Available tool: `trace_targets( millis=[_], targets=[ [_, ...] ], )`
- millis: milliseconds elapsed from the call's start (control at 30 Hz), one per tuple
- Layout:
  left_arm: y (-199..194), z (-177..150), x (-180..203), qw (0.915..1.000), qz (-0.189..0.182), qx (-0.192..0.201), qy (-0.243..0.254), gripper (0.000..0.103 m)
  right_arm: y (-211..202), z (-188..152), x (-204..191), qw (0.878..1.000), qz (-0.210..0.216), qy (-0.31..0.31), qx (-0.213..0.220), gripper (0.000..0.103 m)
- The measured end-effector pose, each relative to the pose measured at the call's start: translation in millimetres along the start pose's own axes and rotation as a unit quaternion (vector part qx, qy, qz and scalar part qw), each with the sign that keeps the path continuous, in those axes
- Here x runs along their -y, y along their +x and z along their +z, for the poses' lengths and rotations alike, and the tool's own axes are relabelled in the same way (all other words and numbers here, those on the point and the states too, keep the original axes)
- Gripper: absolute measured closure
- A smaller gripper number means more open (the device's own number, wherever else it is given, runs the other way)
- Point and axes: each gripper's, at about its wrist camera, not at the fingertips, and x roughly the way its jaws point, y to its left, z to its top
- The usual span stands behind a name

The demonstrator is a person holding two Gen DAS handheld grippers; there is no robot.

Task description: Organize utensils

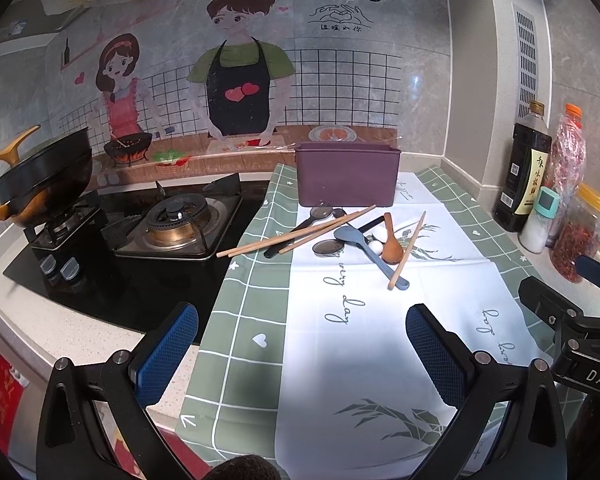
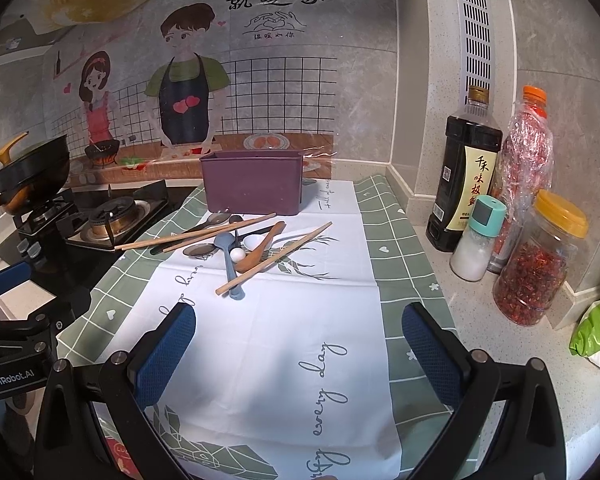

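A pile of utensils lies on the cloth in front of a purple box (image 1: 347,174) (image 2: 253,182): wooden chopsticks (image 1: 296,236) (image 2: 196,234), a single chopstick (image 1: 407,250) (image 2: 276,258), a blue-grey spoon (image 1: 364,246) (image 2: 228,256), a brown wooden spoon (image 1: 391,244) (image 2: 260,250), dark metal spoons (image 1: 320,214) (image 2: 199,250) and a white spoon (image 2: 254,242). My left gripper (image 1: 302,344) is open and empty, well short of the pile. My right gripper (image 2: 298,344) is open and empty, also short of the pile.
A green-and-white cloth (image 1: 340,340) (image 2: 284,340) covers the counter. A gas stove (image 1: 172,224) (image 2: 112,220) with a wok (image 1: 40,176) is on the left. Bottles and jars (image 2: 500,220) (image 1: 540,188) stand at right; a green bag (image 2: 598,336) lies nearby.
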Motion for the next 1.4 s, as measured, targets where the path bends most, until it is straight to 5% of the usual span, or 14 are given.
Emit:
trace_targets(
  millis=[1400],
  targets=[
    [23,20,0,0.9997,-0.022,-0.009,0.012,0.000,14,17,4,1.000,-0.014,-0.009,0.003,0.000]
  ],
)
